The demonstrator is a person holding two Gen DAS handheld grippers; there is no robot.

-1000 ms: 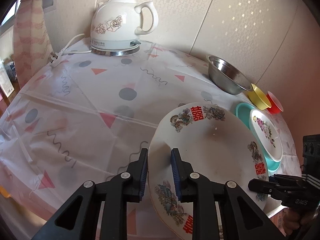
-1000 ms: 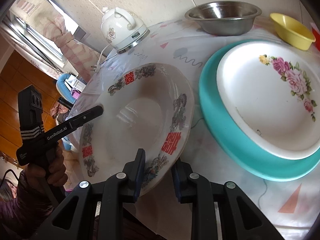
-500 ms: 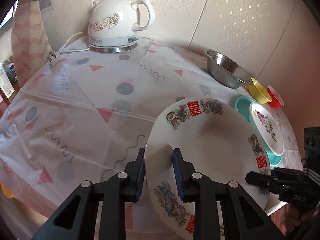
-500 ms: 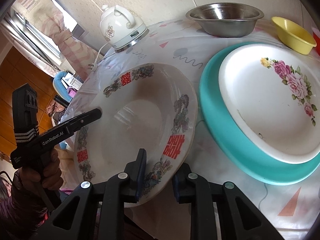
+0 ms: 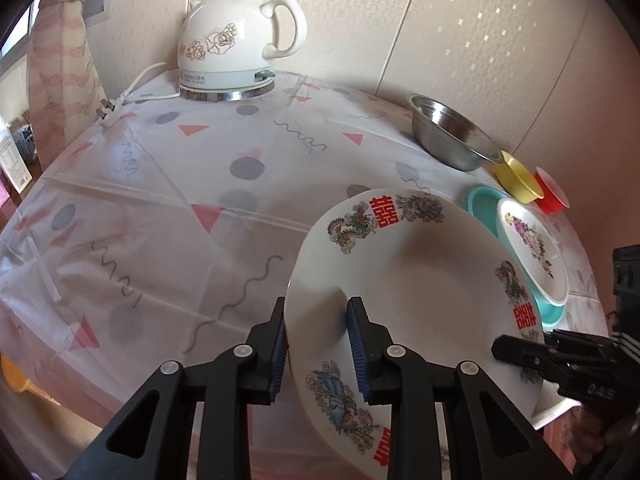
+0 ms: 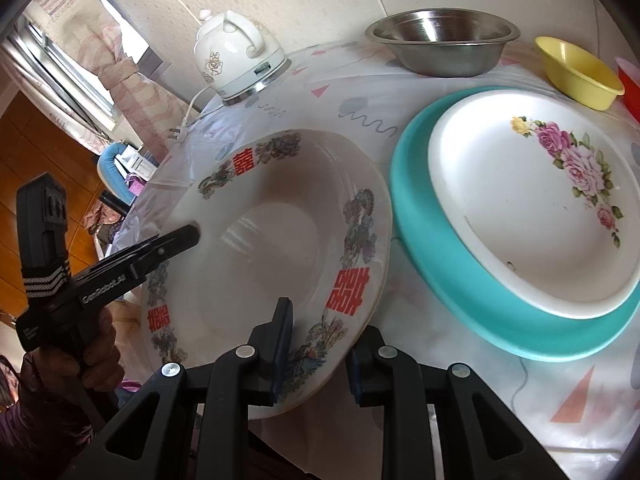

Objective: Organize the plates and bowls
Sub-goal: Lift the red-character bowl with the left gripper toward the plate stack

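A large white dish (image 5: 420, 288) with red characters and dragon pictures hangs tilted over the table's front edge. My left gripper (image 5: 318, 340) is shut on its left rim, one pad under it and one inside. The same gripper shows at the left in the right wrist view (image 6: 184, 238). My right gripper (image 6: 320, 356) is shut on the dish (image 6: 272, 248) at its near right rim and appears as black fingers (image 5: 516, 350) in the left wrist view. To the right a white rose plate (image 6: 520, 220) lies on a teal plate (image 6: 440, 280).
A steel bowl (image 6: 440, 48), a yellow bowl (image 6: 576, 72) and a red bowl (image 6: 630, 84) stand along the wall behind the plates. A white kettle (image 5: 236, 48) with its cord sits at the back left. A patterned cloth covers the table (image 5: 160, 200).
Both grippers keep their hold on the dish. The dish has tipped slightly and barely shifted; the rest of the table is as before.
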